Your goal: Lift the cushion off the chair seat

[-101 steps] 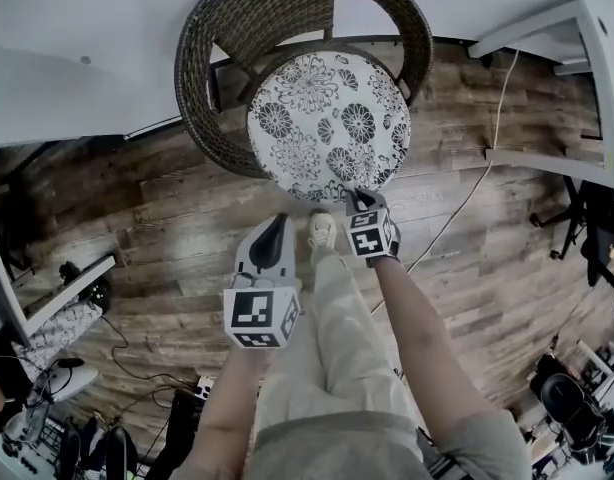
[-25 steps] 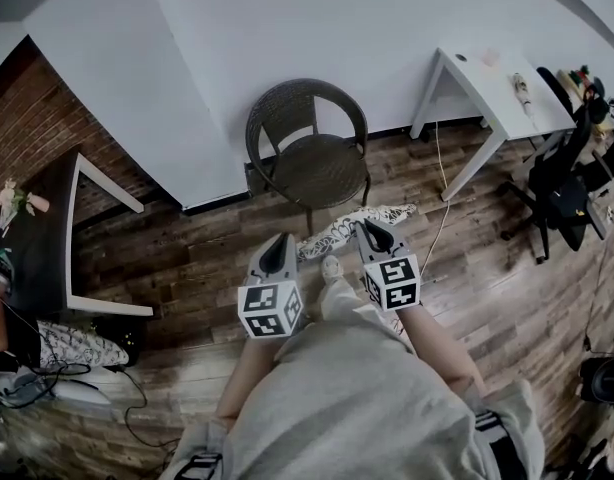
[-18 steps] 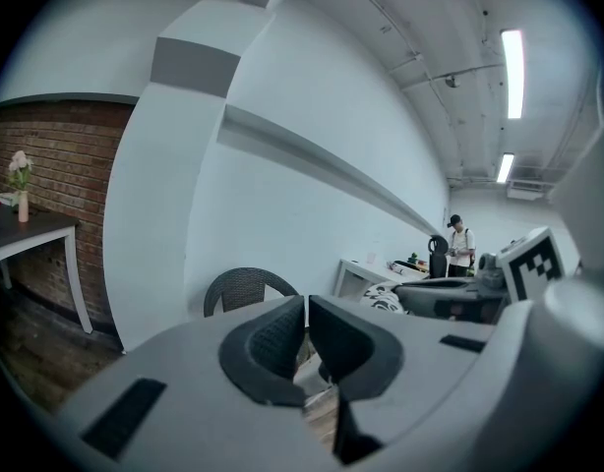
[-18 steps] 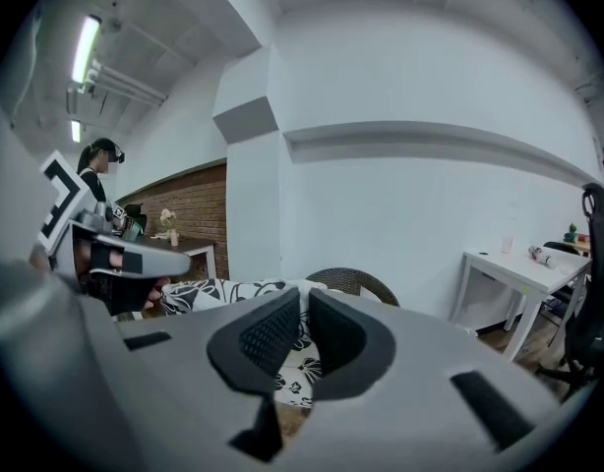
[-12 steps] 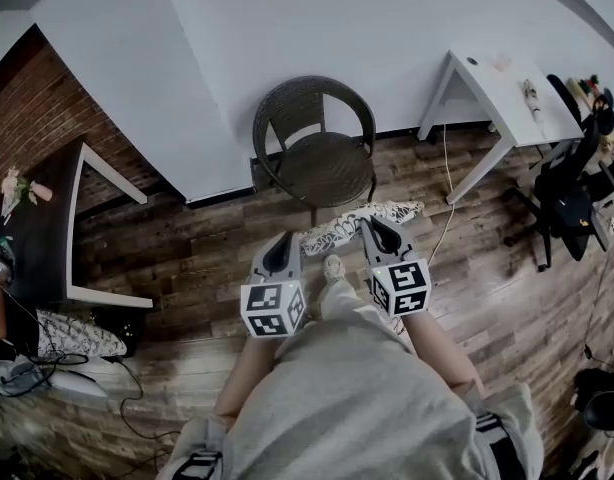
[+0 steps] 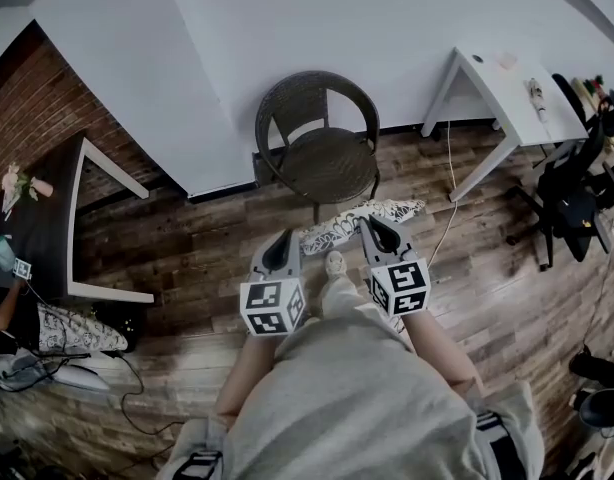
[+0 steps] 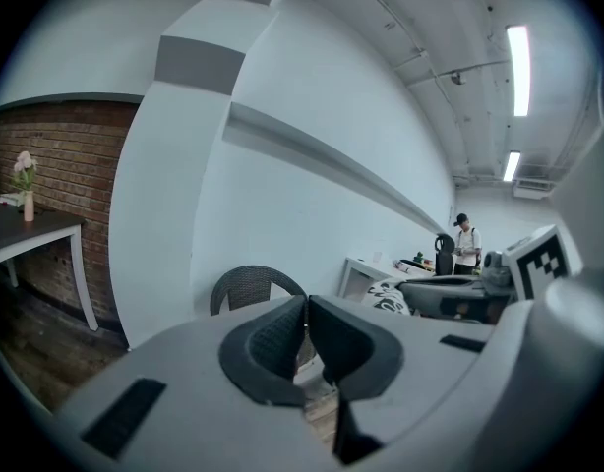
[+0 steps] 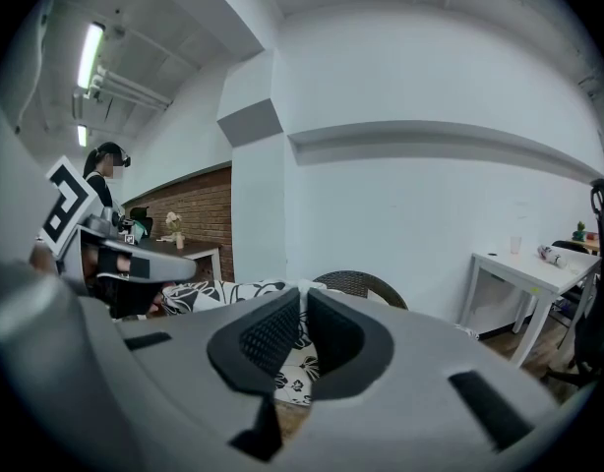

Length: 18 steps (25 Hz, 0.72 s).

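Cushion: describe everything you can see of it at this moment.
The cushion is a thin fabric pad, white with a dark floral print. It is off the seat of the wicker chair, held in the air in front of it, roughly level and edge-on to the head view. The right gripper is shut on its edge, with the print showing below the jaws. The left gripper is shut beside its other end; contact there is unclear.

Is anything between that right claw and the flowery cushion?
Nothing is in the way. The right gripper has its jaws closed on the floral cushion; its fabric shows between them in the right gripper view. The cushion hangs clear of the wicker chair, whose seat is bare.
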### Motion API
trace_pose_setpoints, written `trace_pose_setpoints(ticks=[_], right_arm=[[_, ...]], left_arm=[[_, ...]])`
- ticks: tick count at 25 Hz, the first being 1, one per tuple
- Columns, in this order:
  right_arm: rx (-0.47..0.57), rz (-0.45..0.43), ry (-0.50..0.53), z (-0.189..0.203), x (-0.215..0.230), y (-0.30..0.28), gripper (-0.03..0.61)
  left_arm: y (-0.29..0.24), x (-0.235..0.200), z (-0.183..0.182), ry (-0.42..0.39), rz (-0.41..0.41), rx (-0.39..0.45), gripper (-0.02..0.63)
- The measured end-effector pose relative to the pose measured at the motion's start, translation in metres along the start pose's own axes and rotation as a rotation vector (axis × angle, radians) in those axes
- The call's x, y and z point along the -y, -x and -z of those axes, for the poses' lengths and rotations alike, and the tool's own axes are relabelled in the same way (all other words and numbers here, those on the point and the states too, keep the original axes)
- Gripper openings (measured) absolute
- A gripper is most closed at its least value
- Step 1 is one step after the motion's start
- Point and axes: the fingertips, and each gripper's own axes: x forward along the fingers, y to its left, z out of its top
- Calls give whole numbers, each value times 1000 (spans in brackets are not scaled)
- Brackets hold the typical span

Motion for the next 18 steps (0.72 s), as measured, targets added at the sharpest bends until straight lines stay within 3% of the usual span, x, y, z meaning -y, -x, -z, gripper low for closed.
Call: trace_pose_setpoints(ticks=[18], right_arm=[[4,-11,-11,-2,-3,-14,21]], left_arm=[[-8,-11,0,7,-10,-4,15]])
